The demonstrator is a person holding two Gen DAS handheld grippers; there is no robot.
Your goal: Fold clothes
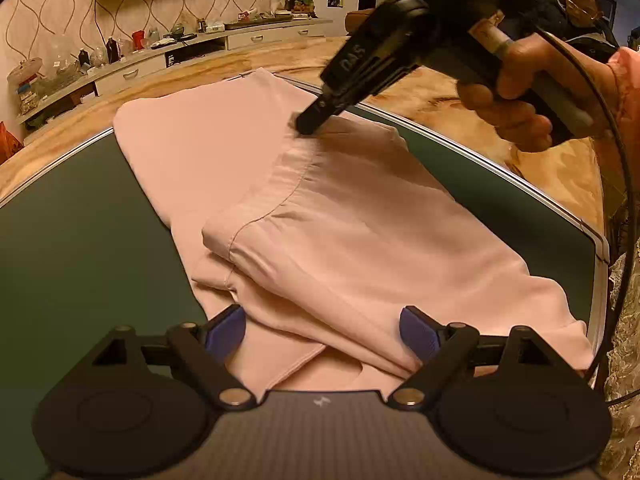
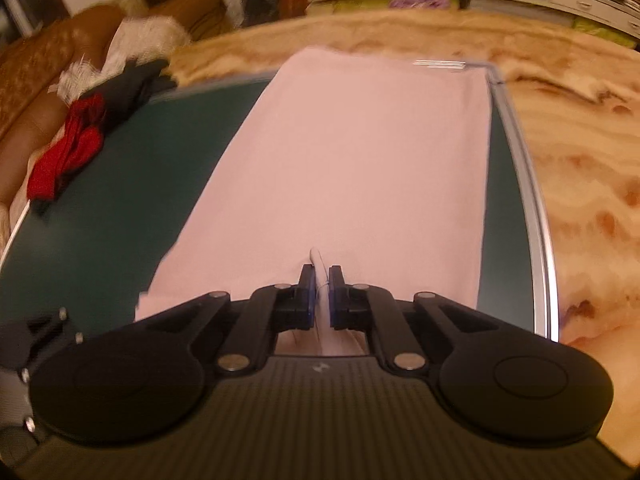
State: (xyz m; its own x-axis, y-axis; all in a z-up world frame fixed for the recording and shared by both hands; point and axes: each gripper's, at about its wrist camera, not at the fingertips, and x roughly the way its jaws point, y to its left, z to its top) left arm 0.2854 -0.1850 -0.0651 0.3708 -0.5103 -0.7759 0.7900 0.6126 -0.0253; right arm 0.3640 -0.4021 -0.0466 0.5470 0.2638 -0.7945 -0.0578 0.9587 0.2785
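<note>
A pale pink garment (image 1: 320, 220) lies partly folded on the green tabletop (image 1: 80, 240), with a seamed hem layer doubled over its middle. My left gripper (image 1: 322, 330) hangs open and wide at the garment's near edge, with the cloth lying beneath its blue pads (image 1: 226, 330) and not pinched. A hand (image 1: 508, 96) holds my right gripper (image 1: 308, 124), whose tip sits on the far end of the folded layer. In the right wrist view the right gripper (image 2: 321, 280) is shut on a thin raised ridge of the pink garment (image 2: 340, 160).
A pile of red and black clothes (image 2: 68, 156) lies at the table's left edge. The metal table rim (image 2: 536, 200) runs close beside the garment. Marbled floor surrounds the table, a long low cabinet (image 1: 160, 60) stands behind, and a seated person (image 1: 580, 0) is at the back right.
</note>
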